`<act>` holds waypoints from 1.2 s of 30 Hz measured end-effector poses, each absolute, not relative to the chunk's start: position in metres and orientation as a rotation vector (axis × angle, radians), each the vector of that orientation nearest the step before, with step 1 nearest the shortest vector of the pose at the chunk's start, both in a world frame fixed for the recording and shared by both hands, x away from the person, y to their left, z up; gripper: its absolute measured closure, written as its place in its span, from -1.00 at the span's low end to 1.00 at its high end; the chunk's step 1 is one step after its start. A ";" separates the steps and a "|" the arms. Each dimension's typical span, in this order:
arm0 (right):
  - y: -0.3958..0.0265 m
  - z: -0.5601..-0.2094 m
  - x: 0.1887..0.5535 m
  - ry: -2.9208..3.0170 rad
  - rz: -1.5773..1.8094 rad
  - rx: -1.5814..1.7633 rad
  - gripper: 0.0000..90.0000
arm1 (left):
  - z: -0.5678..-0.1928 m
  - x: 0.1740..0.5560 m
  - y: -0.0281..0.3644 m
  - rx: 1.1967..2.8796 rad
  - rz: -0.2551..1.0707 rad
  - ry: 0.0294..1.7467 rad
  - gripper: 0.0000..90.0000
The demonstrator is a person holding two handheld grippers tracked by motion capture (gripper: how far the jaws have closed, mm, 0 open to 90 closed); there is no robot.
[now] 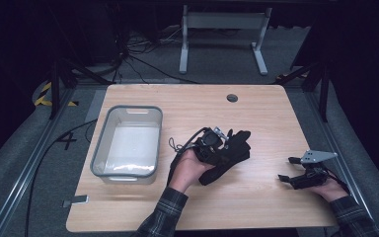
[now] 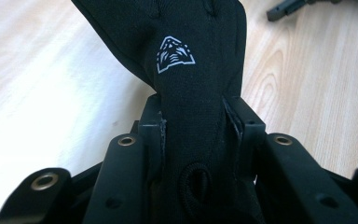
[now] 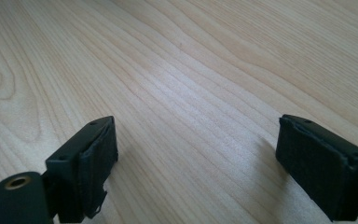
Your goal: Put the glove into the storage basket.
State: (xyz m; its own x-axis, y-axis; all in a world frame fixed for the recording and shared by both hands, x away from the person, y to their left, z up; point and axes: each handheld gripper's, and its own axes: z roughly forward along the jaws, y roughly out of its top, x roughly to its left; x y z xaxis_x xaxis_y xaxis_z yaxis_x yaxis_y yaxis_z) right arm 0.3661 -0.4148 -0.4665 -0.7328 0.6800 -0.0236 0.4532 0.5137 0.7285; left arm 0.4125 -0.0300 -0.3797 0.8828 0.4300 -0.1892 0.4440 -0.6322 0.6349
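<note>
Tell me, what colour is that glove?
Black glove with a small white triangular logo, clearest in the left gripper view.

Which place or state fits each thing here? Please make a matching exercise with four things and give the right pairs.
Things:
1. black glove
2. clear plastic bin
3. right gripper
4. round hole

Places or states:
A. jaws wide apart, nothing between them
B. near the table's far edge
C. pinched between the left gripper's jaws
D. on the table's left part

Pairs: 1-C, 2-D, 3-A, 4-B
</note>
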 end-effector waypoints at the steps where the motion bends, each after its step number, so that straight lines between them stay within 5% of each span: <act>1: -0.415 -0.466 0.366 2.452 1.047 0.949 -0.71 | -0.377 0.413 -0.026 2.330 -0.017 0.632 0.44; 36: -0.415 -0.467 0.366 2.451 1.048 0.949 -0.70 | -0.332 0.407 0.121 2.131 0.252 1.005 0.44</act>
